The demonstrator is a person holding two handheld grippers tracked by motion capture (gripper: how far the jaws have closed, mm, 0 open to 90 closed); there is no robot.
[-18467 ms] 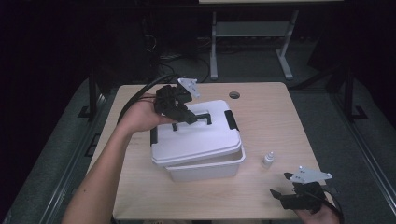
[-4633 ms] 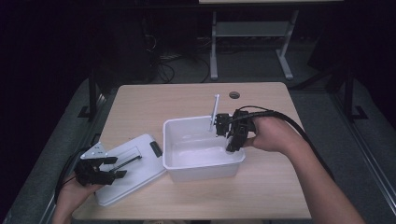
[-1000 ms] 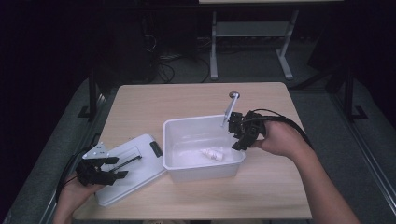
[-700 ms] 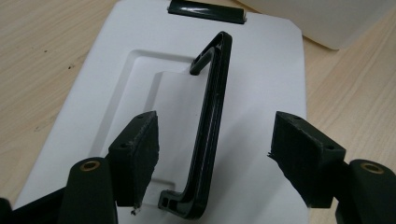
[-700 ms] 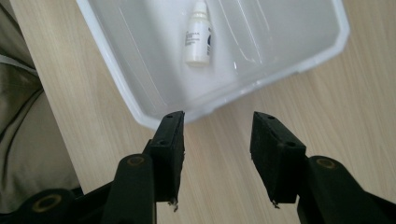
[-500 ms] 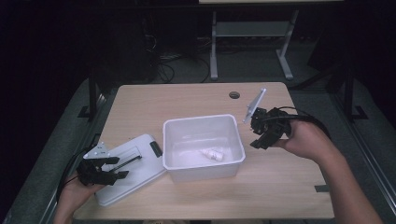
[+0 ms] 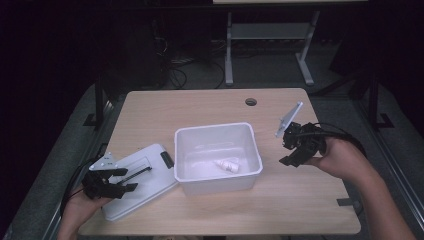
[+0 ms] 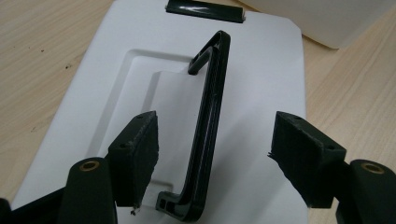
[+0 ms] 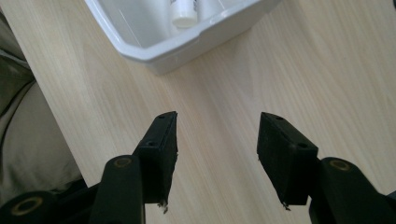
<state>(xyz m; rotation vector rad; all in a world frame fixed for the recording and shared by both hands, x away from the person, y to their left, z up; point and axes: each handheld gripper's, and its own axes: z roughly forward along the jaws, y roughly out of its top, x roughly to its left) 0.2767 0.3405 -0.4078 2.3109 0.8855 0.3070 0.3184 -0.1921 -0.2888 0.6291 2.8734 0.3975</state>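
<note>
lid handle (image 8: 205, 135) ran lengthwise between my left claw's (image 8: 212, 158) wide, untouching jaws; my right claw (image 7: 295, 150) sat empty, part-open, beyond the bin (image 7: 218, 131).

No text, label, brand, number or sign can be read on anything in these views.

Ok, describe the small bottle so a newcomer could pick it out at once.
Start at the open white bin in the middle of the wooden table. The small bottle lies on its side on the bin's floor, toward the front right. It is the one loose thing inside, white with a cap.
</note>
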